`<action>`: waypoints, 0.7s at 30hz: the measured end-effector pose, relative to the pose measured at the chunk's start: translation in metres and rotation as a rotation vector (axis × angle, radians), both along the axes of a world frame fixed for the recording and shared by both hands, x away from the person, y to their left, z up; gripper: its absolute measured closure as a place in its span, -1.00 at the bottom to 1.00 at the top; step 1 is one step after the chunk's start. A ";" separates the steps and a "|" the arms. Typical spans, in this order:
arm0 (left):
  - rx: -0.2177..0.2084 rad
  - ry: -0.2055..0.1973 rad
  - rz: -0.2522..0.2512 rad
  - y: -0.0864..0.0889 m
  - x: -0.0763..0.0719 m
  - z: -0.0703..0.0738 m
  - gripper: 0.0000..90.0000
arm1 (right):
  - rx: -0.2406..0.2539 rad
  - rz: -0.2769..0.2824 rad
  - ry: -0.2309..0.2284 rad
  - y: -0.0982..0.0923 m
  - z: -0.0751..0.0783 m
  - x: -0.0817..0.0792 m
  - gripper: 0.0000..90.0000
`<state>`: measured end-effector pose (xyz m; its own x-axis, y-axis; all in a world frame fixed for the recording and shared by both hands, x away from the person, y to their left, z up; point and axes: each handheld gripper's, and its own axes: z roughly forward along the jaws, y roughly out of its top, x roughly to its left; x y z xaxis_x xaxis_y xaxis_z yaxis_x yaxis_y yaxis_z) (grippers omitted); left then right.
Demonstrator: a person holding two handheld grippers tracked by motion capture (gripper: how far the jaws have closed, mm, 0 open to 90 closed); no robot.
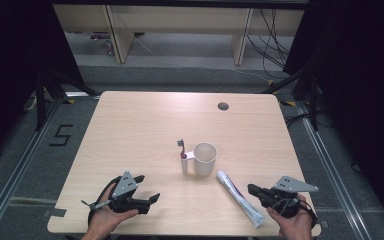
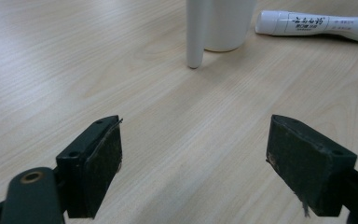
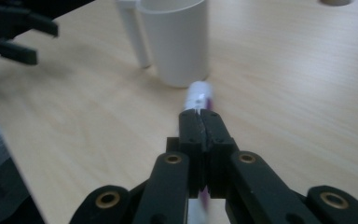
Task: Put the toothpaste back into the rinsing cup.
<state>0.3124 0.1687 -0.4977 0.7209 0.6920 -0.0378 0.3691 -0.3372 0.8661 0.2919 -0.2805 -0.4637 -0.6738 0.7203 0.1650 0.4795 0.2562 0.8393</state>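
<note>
The right claw [image 3: 203, 122] is clenched on the tube [image 1: 238, 196], which lies on the table [image 1: 145, 120] just beside the mug [image 1: 204, 159]. The left claw [image 2: 193, 168] hangs released. The lift should stay level, clear of the mug.

I see a recording lab: a pale wooden desk [image 1: 145, 125] stands on grey floor between black curtains [image 1: 10, 65], with loose cables [image 1: 272, 37] and a taped numeral five [image 1: 61, 135].

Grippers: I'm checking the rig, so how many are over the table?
2: the left gripper, jaws apart, at the table's near left; the right gripper, shut on the toothpaste tube, near right.
</note>
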 end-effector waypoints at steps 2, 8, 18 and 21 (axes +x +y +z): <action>0.006 0.002 0.005 0.000 0.000 0.000 -0.60 | -0.032 0.048 0.029 0.009 -0.001 -0.004 1.00; 0.008 0.002 0.005 0.001 0.000 0.000 -0.60 | -0.133 0.138 0.093 0.029 -0.012 -0.013 1.00; 0.009 0.010 -0.004 0.000 0.000 -0.002 -0.60 | -0.209 0.168 0.115 0.034 -0.024 -0.015 1.00; 0.010 0.009 -0.004 0.000 0.000 -0.002 -0.60 | -0.236 0.164 0.123 0.032 -0.025 -0.016 1.00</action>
<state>0.3120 0.1687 -0.4994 0.7235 0.6893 -0.0373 0.3756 -0.3477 0.8591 0.2762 -0.2487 -0.4891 -0.7697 0.6315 0.0934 0.5097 0.5199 0.6855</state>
